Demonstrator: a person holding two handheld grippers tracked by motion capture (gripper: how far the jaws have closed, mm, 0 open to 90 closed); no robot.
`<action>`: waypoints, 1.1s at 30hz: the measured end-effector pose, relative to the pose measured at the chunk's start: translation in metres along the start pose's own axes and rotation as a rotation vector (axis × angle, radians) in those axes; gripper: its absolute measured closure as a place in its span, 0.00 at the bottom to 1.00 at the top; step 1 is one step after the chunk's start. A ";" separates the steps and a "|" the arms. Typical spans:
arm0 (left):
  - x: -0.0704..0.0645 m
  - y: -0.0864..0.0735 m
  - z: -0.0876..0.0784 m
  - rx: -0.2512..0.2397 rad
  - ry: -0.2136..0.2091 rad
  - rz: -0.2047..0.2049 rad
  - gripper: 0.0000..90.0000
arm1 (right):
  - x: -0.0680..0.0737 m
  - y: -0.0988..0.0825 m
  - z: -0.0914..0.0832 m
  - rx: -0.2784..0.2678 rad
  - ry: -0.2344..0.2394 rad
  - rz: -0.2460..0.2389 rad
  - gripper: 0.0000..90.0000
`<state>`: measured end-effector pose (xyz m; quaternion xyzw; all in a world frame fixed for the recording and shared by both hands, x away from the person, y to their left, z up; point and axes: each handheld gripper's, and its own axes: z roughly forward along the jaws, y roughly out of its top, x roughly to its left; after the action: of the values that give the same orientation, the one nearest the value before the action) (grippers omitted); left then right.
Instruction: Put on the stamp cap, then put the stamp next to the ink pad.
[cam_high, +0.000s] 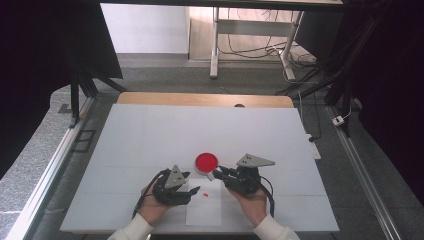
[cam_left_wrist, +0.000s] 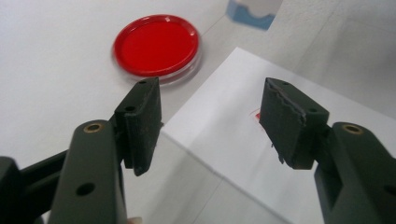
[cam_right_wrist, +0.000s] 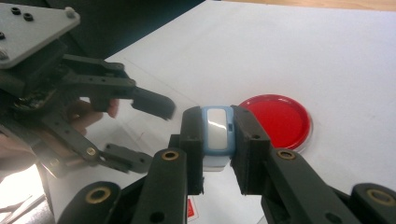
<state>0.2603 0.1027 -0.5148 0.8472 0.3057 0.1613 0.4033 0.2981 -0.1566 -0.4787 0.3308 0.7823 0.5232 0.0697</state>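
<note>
A round red dish (cam_high: 206, 161) lies on the white table cover, just left of my right gripper (cam_high: 214, 175). In the right gripper view that gripper (cam_right_wrist: 217, 116) is shut on a small blue-and-white block (cam_right_wrist: 216, 133), held above the table beside the red dish (cam_right_wrist: 276, 119). My left gripper (cam_high: 194, 190) stands open over a white sheet of paper (cam_high: 204, 210), nothing between its pads (cam_left_wrist: 142, 121). A tiny red piece (cam_high: 205, 194) lies on the sheet, partly hidden behind the right pad in the left gripper view. The blue-and-white block (cam_left_wrist: 252, 11) shows at the top there.
The white cover (cam_high: 150, 135) spans a wooden table whose far edge (cam_high: 200, 99) shows behind it. Metal rails run along both sides of the table. Desk legs and cables stand on the floor beyond.
</note>
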 end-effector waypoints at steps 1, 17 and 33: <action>0.002 -0.001 -0.003 0.001 0.000 -0.006 0.42 | -0.001 0.000 -0.001 0.001 -0.002 -0.004 0.83; 0.027 -0.037 -0.054 -0.024 0.045 -0.117 0.39 | -0.014 0.006 -0.011 -0.013 -0.027 -0.037 0.83; 0.036 -0.060 -0.071 -0.030 0.088 -0.136 0.39 | -0.028 0.015 -0.019 -0.010 -0.071 -0.075 0.83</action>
<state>0.2274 0.1975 -0.5164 0.8105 0.3774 0.1751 0.4124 0.3176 -0.1842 -0.4640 0.3191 0.7886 0.5121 0.1187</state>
